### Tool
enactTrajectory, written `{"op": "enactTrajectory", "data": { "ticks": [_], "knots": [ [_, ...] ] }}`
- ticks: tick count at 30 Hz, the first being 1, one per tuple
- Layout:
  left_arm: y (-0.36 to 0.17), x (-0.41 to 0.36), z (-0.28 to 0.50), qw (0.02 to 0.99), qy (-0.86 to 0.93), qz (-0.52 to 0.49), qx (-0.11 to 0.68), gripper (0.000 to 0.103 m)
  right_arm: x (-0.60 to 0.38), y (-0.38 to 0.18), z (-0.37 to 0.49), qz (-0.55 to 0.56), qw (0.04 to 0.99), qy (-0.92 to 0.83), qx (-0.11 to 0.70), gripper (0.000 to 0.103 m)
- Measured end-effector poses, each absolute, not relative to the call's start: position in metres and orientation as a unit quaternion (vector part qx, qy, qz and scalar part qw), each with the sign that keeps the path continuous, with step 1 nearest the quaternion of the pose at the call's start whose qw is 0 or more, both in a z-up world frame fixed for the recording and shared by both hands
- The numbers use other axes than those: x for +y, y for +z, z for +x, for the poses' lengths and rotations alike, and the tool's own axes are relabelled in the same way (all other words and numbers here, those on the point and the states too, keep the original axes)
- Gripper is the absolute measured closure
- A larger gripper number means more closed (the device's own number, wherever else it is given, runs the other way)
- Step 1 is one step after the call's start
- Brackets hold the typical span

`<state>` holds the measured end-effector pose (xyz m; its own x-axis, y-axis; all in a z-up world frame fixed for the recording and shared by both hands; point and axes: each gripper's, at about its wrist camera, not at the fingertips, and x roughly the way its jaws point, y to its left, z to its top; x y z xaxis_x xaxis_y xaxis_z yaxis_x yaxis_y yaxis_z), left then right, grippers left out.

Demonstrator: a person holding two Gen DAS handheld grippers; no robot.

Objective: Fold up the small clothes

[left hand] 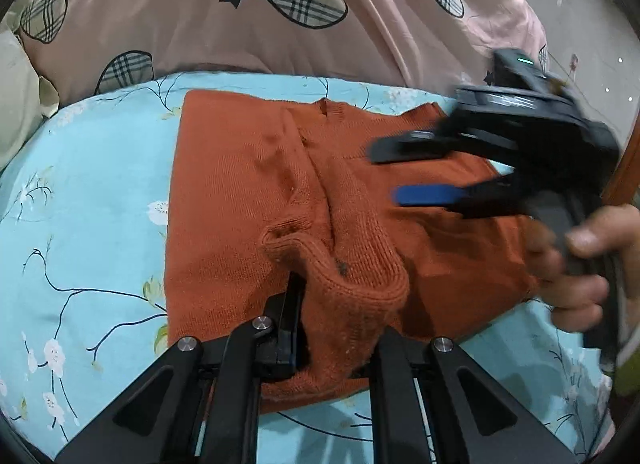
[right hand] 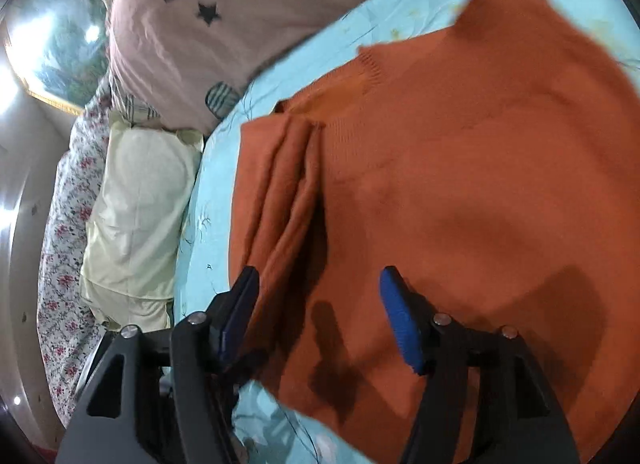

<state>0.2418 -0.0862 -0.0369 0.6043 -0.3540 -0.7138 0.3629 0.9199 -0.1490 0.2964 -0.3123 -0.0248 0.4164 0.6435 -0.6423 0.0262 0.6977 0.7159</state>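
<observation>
While spread flat on the pale blue flowered bed sheet (left hand: 100, 200), with one side panel already turned inward: rust-orange knitted sweater (left hand: 248, 168), lying below a pink quilt with plaid heart patches (left hand: 240, 24). Left tool (left hand: 340, 328) pressed together, pinching a raised, bunched ribbed edge of the knit at the near hem. Right tool (right hand: 320, 316) spread, blue-padded fingers (right hand: 400, 324) hovering over the right half of the garment, nothing between them; held by a hand (left hand: 576, 264) at the frame edge.

Likely risks from here:
- Pinch too shallow on the thick rib, so slippage mid-lift and a collapsed fold.
- Only the top layer caught, so layers dragged apart and the tucked panel undone.
- Uneven pull from one side alone, skewing the sweater across the slick sheet.
- Right tool closing on a loose wrinkle rather than an edge, leaving a lumpy, crooked crease.
</observation>
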Motion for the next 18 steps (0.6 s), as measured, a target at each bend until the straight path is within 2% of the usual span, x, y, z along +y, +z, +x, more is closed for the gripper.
{"op": "enactTrajectory", "data": {
  "ticks": [7,8,9,10,18],
  "knots": [
    [-0.035,-0.096,0.233,0.898,-0.201,0.037,0.389,0.093,-0.245,-0.023,0.359,0.290,0.775,0.231,0.512,0.041],
    [-0.034,-0.096,0.232,0.898,-0.203,0.034,0.389,0.093,-0.236,-0.023,0.368,0.271,0.781,0.224,0.516,0.052],
    [-0.031,-0.097,0.232,0.898,-0.204,0.032,0.389,0.093,-0.230,-0.023,0.374,0.251,0.786,0.212,0.523,0.076],
    [-0.028,-0.097,0.231,0.898,-0.206,0.029,0.388,0.094,-0.230,-0.022,0.376,0.243,0.789,0.205,0.525,0.085],
    [0.009,-0.153,0.222,0.874,-0.297,-0.030,0.384,0.093,-0.306,0.049,0.331,0.213,0.850,0.199,0.438,0.088]
  ]
}}
